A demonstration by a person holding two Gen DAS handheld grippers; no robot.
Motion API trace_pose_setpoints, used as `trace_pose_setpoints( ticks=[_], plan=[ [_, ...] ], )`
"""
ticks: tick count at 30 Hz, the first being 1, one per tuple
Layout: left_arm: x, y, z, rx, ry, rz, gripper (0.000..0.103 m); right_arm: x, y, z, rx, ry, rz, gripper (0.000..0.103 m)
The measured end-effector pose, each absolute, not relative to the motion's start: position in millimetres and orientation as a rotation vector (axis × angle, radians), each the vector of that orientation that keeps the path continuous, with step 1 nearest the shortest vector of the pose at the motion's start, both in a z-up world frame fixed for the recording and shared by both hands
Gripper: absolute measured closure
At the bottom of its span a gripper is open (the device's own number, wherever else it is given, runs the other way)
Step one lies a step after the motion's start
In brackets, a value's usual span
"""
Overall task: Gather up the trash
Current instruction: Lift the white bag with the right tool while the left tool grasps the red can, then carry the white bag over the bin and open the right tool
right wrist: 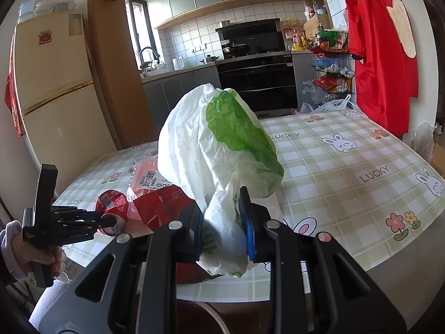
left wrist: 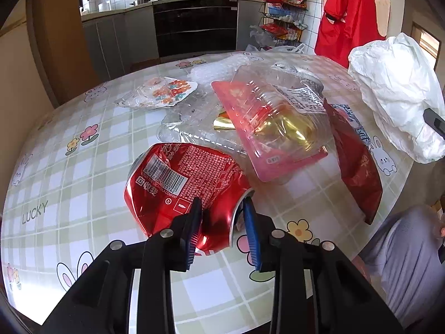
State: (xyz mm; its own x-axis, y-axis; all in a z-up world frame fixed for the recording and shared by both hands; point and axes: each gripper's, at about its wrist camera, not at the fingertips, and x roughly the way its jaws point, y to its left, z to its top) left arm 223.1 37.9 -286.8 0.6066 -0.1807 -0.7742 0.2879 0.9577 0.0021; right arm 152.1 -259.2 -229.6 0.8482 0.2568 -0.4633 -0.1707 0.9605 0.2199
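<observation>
A crushed red soda can (left wrist: 178, 183) lies on the checked table (left wrist: 69, 167). My left gripper (left wrist: 222, 206) is shut on the can's near end, one finger on each side. My right gripper (right wrist: 222, 203) is shut on a white and green plastic bag (right wrist: 217, 144) and holds it up above the table. The same bag (left wrist: 397, 94) shows at the right in the left wrist view. The left gripper (right wrist: 111, 220) and the can (right wrist: 111, 203) show at the lower left in the right wrist view.
Behind the can lie a clear plastic box with red and gold inside (left wrist: 278, 128), a red packet (left wrist: 358, 167), clear wrappers (left wrist: 189, 122) and a flowered wrapper (left wrist: 164, 91). A red garment (right wrist: 381, 53) hangs at right. A fridge (right wrist: 52, 83) stands at left.
</observation>
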Motion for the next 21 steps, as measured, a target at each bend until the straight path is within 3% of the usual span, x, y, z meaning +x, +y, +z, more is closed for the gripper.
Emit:
trace_pose_setpoints(
  ticks=[3, 11, 21],
  plan=[
    [220.1, 39.7, -281.5, 0.105, 0.847, -0.281, 0.08, 149.1, -257.6, -224.9, 0.17, 0.503, 0.236, 0.077],
    [196.3, 43.8, -248.6, 0.048, 0.766, -0.288, 0.08, 134.4, -248.2, -212.7, 0.134, 0.483, 0.279, 0.077],
    [124.2, 68.2, -170.1, -0.151, 0.589, -0.196, 0.08, 90.8, -224.1, -197.7, 0.075, 0.483, 0.407, 0.077]
  ],
)
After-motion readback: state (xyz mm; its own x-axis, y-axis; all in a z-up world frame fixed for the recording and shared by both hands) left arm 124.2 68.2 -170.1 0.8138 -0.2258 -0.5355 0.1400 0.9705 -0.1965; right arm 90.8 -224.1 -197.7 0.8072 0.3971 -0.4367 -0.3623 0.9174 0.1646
